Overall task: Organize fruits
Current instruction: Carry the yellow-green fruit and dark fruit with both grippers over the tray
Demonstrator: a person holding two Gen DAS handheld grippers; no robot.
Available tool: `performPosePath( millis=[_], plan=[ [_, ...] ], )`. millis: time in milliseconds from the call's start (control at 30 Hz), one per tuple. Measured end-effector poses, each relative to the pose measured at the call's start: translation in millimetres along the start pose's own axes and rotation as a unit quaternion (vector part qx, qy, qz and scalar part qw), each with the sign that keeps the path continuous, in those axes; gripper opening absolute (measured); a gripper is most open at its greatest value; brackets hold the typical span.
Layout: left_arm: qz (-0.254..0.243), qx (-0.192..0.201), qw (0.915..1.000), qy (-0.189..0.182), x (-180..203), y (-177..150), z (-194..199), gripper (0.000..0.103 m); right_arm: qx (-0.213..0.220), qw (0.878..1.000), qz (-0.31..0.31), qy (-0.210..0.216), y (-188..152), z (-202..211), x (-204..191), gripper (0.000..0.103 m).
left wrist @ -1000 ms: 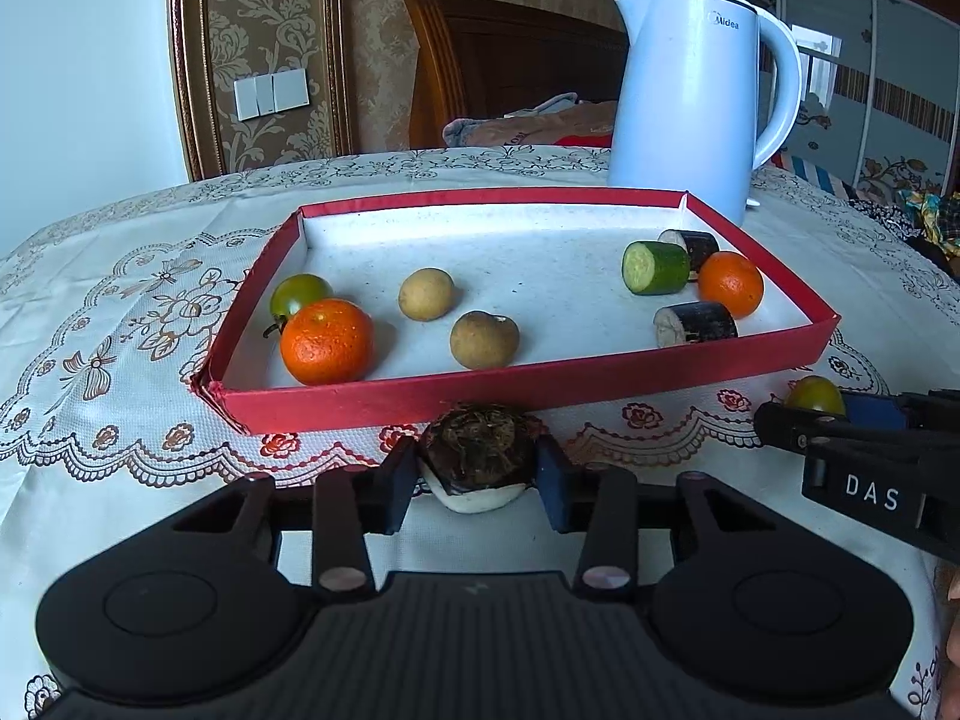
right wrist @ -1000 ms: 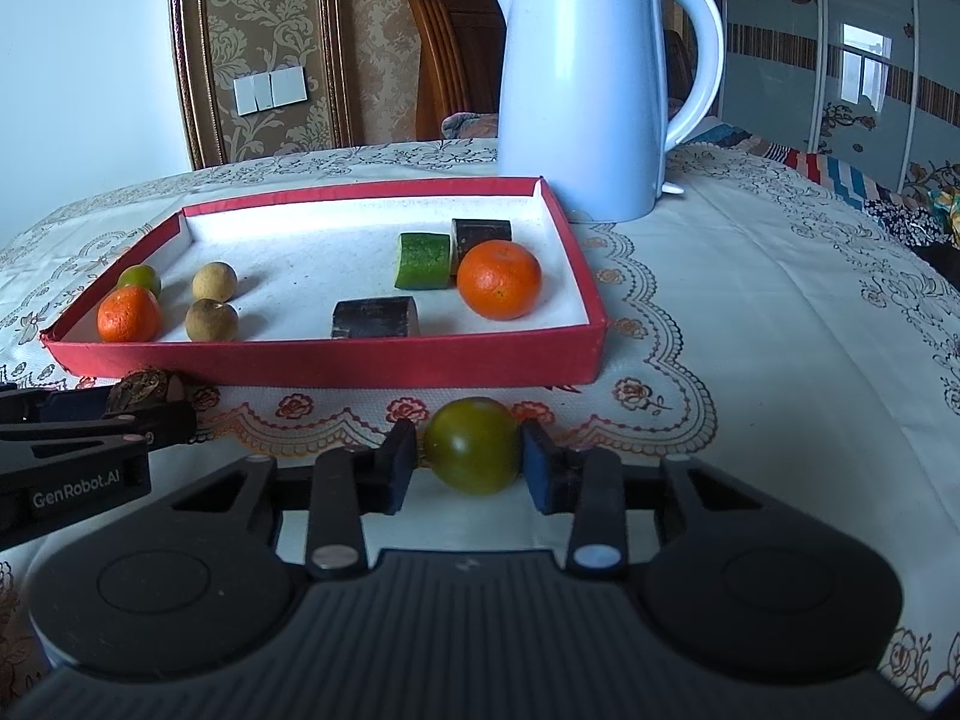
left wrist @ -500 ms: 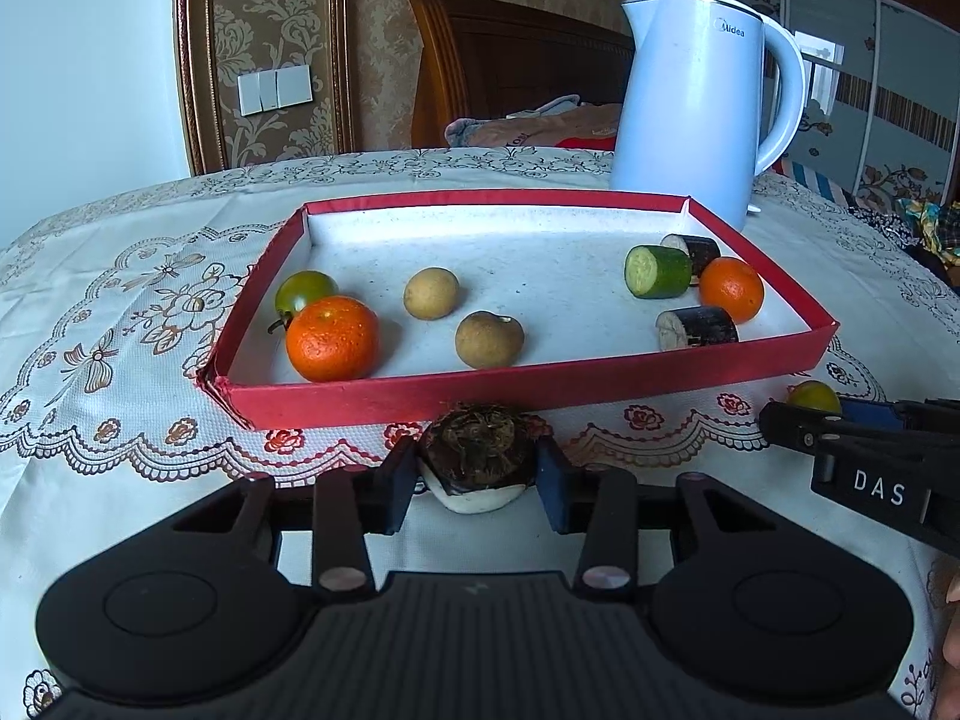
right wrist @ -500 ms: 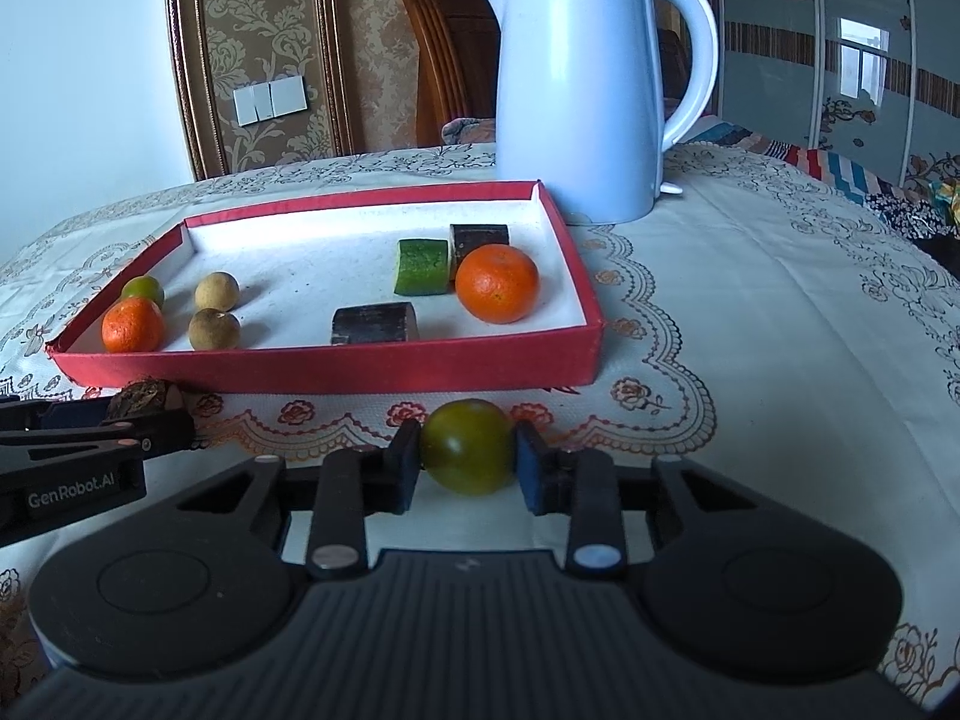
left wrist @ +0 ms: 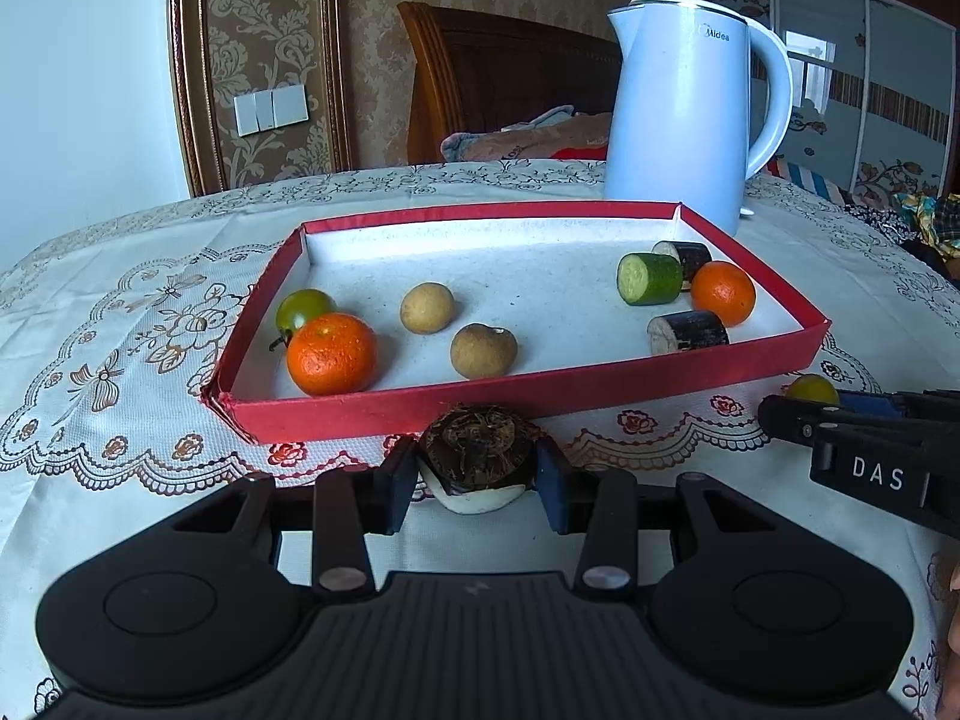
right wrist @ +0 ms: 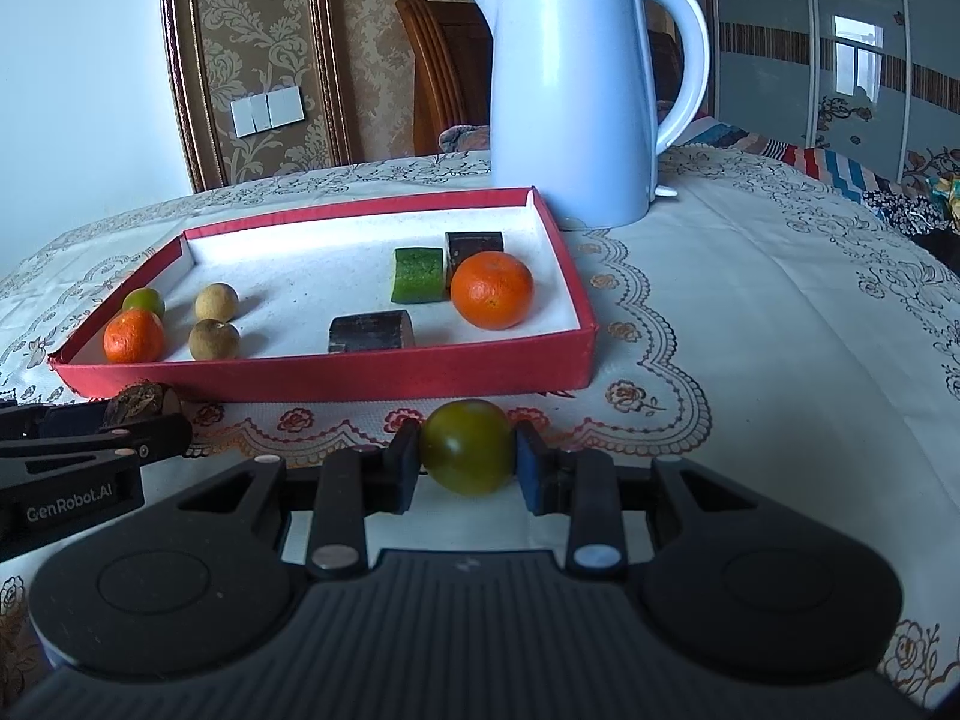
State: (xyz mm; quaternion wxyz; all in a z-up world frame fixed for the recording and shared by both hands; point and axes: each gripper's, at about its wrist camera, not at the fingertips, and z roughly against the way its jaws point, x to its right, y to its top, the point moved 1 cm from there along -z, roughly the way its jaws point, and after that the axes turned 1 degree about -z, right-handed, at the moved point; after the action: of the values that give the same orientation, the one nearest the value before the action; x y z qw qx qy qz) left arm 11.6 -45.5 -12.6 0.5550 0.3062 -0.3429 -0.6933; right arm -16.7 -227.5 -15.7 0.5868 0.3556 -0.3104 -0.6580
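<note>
**Both fingers gripping fruit before the red tray**

Fingers of the left gripper (left wrist: 477, 483) clamp a rough, dark brown fruit (left wrist: 477, 450) with a white underside. The right gripper (right wrist: 467, 468) has just closed its fingers further, and they now pinch a smooth, round green tomato (right wrist: 467, 447). Just beyond both fingertips on the lace-patterned bench (right wrist: 750, 324) sits the shallow red cardboard tray (left wrist: 528, 393); a glossy orange (left wrist: 331, 354) lies left of the left fingers.

wall: damask wallpaper (left wrist: 384, 30) | switches (left wrist: 271, 112) | wooden headboard (left wrist: 510, 78) | wardrobe (left wrist: 870, 90)
</note>
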Motion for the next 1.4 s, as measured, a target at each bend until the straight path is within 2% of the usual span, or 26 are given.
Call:
performPosePath(
  millis=[367,567,700,833,1033,1200,1300,1400],
  plan=[
    [0.001,0.000,1.0000,-0.002,-0.2,-0.1,0.6,0.041,0.004,1.000,-0.001,-0.001,-0.2,1.5,0.2,0.031],
    [0.017,0.011,0.9996,-0.019,-7.8,8.9,8.7,0.041,0.030,1.000,0.009,0.004,3.7,13.0,-4.7,0.031],
    [0.031,0.022,0.9988,-0.030,-15.8,24.8,12.7,0.041,0.053,0.998,0.029,0.006,23.9,17.9,-13.5,0.031],
    [0.037,0.031,0.9987,-0.019,-23.7,49.6,5.1,0.041,0.066,0.996,0.053,0.004,53.4,2.3,-25.6,0.031],
    [0.041,0.029,0.9986,0.016,-29.6,81.5,-32.9,0.041,0.038,0.998,0.054,0.016,80.8,-46.9,-38.2,0.031],
    [0.062,0.018,0.9968,0.048,-39.2,93.8,-68.5,0.041,0.015,0.997,0.065,0.029,85.5,-82.6,-53.5,0.032],
    [0.062,0.004,0.9961,0.063,-41.6,97.0,-87.5,0.041,0.022,0.996,0.082,0.018,88.0,-91.8,-63.6,0.032],
    [0.069,-0.005,0.9951,0.070,-47.6,94.1,-96.5,0.041,0.027,0.996,0.078,0.028,92.7,-94.0,-67.4,0.032]
  ],
)
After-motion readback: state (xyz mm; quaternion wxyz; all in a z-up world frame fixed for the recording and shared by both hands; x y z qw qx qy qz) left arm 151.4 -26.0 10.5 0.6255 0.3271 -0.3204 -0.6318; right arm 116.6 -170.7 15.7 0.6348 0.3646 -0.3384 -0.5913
